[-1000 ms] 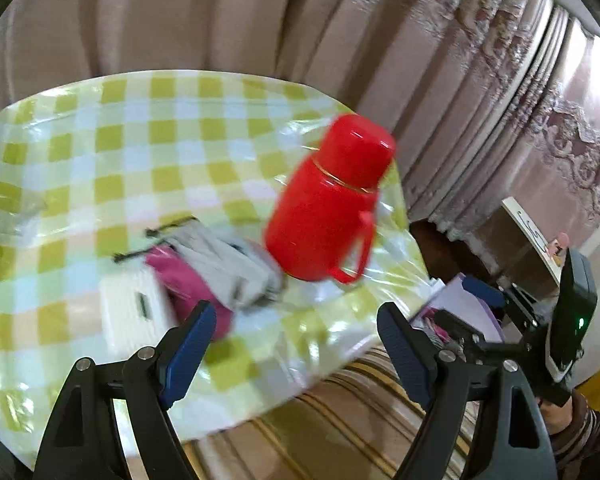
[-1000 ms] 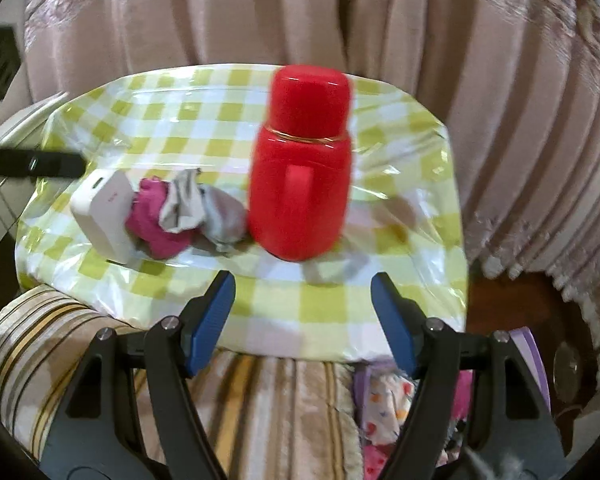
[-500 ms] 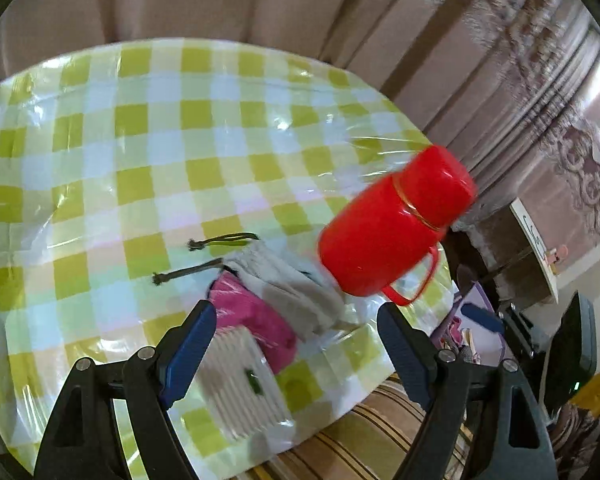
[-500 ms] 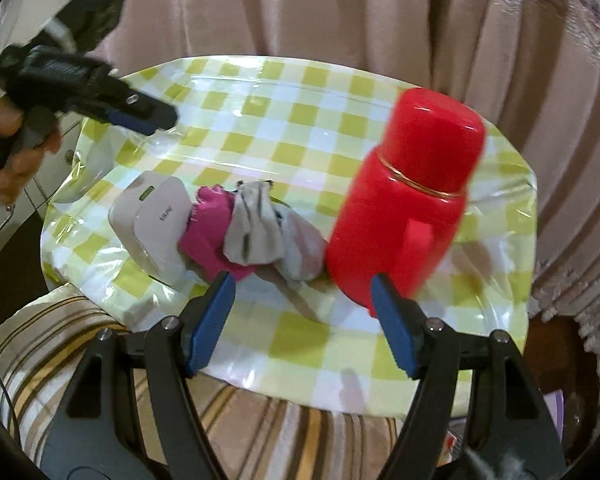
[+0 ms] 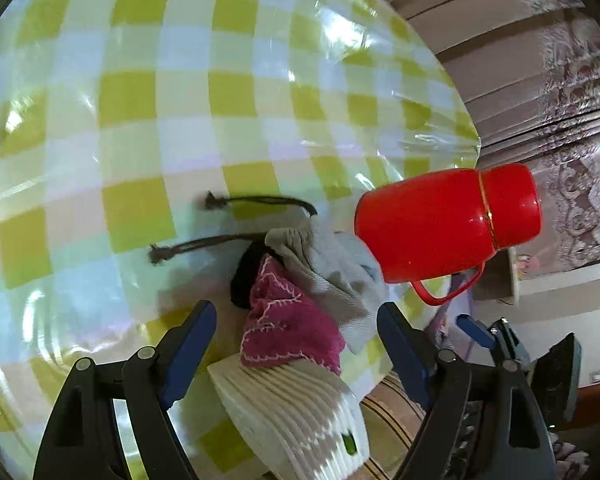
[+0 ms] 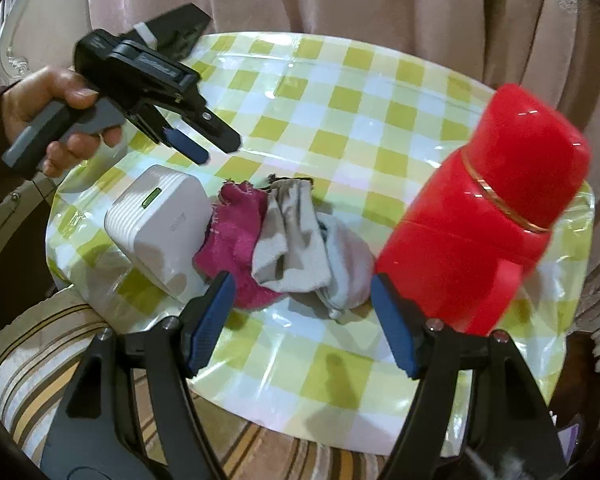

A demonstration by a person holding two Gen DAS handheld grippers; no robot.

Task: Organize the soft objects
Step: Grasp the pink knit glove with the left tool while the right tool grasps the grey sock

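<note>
A magenta cloth (image 5: 288, 328) (image 6: 236, 240) and a grey drawstring pouch (image 5: 332, 272) (image 6: 296, 240) lie crumpled together on the green-checked table (image 5: 140, 100) (image 6: 340, 120). The pouch's dark cords (image 5: 204, 246) trail across the cloth. My left gripper (image 5: 296, 352) is open and empty just above the magenta cloth; it also shows in the right wrist view (image 6: 210, 148), over the white box. My right gripper (image 6: 302, 316) is open and empty, just in front of the pile near the table's front edge.
A red flask with a handle (image 5: 448, 224) (image 6: 484, 216) stands right beside the pouch. A white ribbed box (image 5: 300, 416) (image 6: 160, 220) sits against the magenta cloth. A striped cushion (image 6: 32, 352) lies below the table edge. Curtains (image 6: 380, 0) hang behind.
My left gripper has moved in over the table and down toward the cloth pile. My right gripper has shifted left, so the pile is now centred between its fingers.
</note>
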